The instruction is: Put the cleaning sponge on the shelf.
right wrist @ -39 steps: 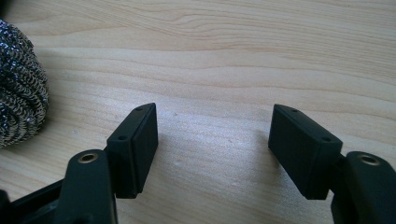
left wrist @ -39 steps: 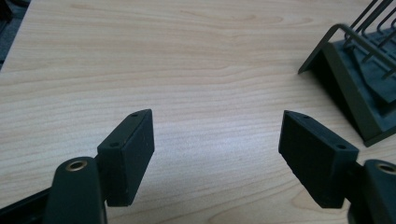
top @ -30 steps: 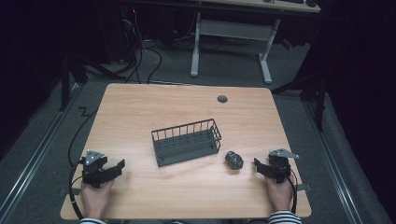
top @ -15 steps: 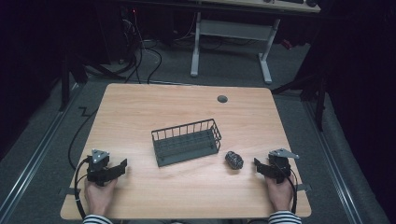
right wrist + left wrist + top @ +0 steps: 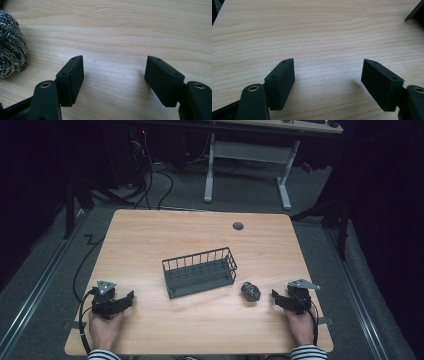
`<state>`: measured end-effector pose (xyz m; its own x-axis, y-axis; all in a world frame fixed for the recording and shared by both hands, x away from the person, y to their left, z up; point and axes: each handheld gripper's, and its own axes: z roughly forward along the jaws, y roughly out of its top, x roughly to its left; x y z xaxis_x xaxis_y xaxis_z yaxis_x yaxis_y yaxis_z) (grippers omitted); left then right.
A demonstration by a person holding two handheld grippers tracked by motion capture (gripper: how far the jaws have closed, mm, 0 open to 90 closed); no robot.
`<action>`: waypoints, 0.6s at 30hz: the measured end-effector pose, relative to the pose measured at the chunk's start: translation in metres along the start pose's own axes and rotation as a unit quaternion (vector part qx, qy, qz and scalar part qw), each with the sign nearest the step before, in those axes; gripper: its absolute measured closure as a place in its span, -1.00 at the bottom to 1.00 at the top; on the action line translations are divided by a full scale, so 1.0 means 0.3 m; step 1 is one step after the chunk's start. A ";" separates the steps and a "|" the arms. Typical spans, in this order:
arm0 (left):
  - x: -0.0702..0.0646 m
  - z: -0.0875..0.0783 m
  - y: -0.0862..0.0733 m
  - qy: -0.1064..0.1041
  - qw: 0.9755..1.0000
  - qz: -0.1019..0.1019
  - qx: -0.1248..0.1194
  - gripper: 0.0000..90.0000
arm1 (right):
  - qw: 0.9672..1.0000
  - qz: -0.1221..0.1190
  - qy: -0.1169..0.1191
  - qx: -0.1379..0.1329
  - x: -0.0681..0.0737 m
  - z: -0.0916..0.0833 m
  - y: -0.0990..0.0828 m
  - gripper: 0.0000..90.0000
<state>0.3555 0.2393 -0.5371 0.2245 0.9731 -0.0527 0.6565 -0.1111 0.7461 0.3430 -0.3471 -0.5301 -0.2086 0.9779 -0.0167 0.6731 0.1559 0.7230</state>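
A dark wire basket (image 5: 200,272) stands empty at the middle of the wooden table (image 5: 200,235). A steel-wool scrubber (image 5: 250,291) lies just right of it, and it appears again as a silvery ball (image 5: 11,45) at the left edge of the right gripper view. My right gripper (image 5: 276,296) rests on the table a short way right of the scrubber, pointing at it. Its jaws are open over bare wood (image 5: 114,59). My left gripper (image 5: 129,298) rests near the front left, pointing toward the basket, open with nothing between its fingers (image 5: 327,62).
A round cable hole (image 5: 238,226) sits near the table's far edge. A corner of the basket (image 5: 415,11) shows at the top right of the left gripper view. Cables (image 5: 82,320) trail off the table's left side. Desk legs (image 5: 209,170) stand on the floor beyond.
My left gripper has shifted slightly to the right, toward the basket. The right gripper, scrubber and basket have not moved.
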 end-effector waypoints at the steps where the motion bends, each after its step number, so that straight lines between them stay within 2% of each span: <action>1: 0.001 0.000 0.000 0.002 1.000 0.002 0.001 -0.40 | 1.000 -0.001 0.002 0.001 0.001 0.000 0.000 -0.32; 5: -0.006 0.004 0.001 0.017 1.000 0.013 0.004 -0.40 | 1.000 -0.004 0.003 0.001 0.001 -0.002 -0.002 -0.33; 8: -0.004 0.004 0.002 0.016 1.000 0.011 0.005 -0.42 | 1.000 -0.005 0.004 0.006 0.000 -0.006 -0.001 -0.34; 11: -0.004 0.004 0.002 0.017 1.000 0.011 0.006 -0.42 | 1.000 0.004 0.013 0.009 0.001 -0.015 -0.002 -0.36; 18: -0.005 0.004 0.002 0.016 1.000 0.010 0.006 -0.43 | 0.999 0.004 0.034 -0.013 0.018 -0.078 -0.002 -0.33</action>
<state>0.3565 0.2377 -0.5375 0.2144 0.9766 -0.0159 0.6608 -0.1331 0.7386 0.3248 -0.3451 -0.5143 -0.2510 0.9673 0.0355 0.6560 0.1430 0.7411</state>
